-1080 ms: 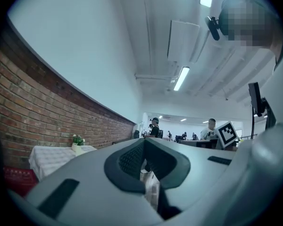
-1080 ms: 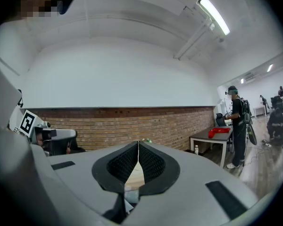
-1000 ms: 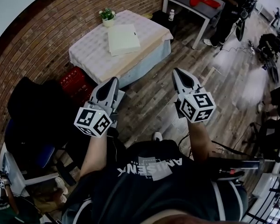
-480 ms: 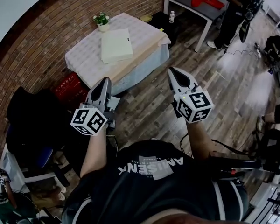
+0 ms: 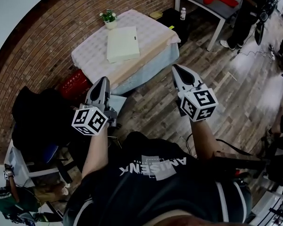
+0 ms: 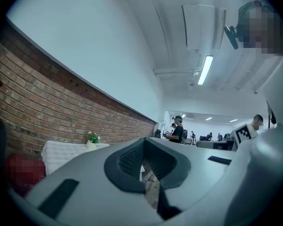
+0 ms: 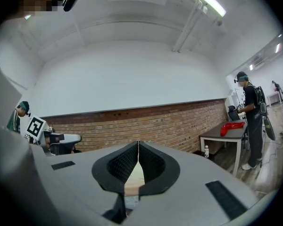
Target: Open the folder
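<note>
A pale cream flat folder point(image 5: 123, 44) lies closed on a counter covered with a white checked cloth point(image 5: 90, 56), set against a brick wall point(image 5: 47, 36). A small green plant in a white pot point(image 5: 109, 18) stands just beyond the folder's far corner. The grey left gripper point(image 5: 104, 80) and the grey right gripper point(image 5: 176, 68) are held level over the wooden plank floor point(image 5: 155, 107), both pointing toward the counter and well apart from the folder. Each gripper has its jaws pressed together with nothing between them. A red crate point(image 5: 75, 81) sits on the floor beside the counter.
</note>
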Demonstrator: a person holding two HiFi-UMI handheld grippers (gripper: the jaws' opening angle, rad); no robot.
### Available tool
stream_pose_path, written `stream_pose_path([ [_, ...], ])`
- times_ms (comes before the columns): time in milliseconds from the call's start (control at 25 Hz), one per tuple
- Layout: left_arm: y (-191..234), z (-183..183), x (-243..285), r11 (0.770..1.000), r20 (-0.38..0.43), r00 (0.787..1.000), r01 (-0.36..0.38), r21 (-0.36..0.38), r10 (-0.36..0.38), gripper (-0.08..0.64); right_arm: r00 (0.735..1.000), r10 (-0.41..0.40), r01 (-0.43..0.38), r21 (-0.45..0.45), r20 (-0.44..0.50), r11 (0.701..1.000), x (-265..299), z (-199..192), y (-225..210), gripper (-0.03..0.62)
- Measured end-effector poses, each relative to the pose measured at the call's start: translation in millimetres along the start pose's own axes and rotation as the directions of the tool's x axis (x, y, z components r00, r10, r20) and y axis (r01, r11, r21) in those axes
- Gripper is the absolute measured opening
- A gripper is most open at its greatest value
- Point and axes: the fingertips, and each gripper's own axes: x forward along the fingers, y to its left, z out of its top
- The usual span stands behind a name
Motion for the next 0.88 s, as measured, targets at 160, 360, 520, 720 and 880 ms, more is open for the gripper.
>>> stream_pose_path([
  [160,5.4,-2.8,8.7,0.999,-0.008,1.000,-0.015,0.035,0.016,0.012,1.000,0.020,-0.020,-0.007,0.001,1.000,13.3,0.7,-3.5,0.040],
  [360,32.2,-5.3,32.1,0.997,-0.019,1.000,-0.019,0.073,0.020,0.012,1.000,0.018,-0.018,-0.029,-0.012,0.999,47.6,0.1,-7.0,0.040],
  [520,59.6,-5.8,59.2,0.994,-0.032,0.999,-0.005,0.110,0.009,0.012,1.000,0.006,-0.007,-0.039,-0.027,0.999,84.5,1.7,-10.7,0.040],
  [720,99.3,0.2,98.6,0.988,-0.026,1.000,0.008,0.155,-0.004,0.014,0.999,-0.009,0.006,-0.072,-0.039,0.997,127.9,6.7,-16.8,0.040],
  [880,131.4,0.3,127.1,0.986,-0.030,1.000,0.012,0.166,-0.007,0.014,0.998,-0.024,0.020,-0.073,-0.061,0.997,166.7,4.3,-22.3,0.040],
])
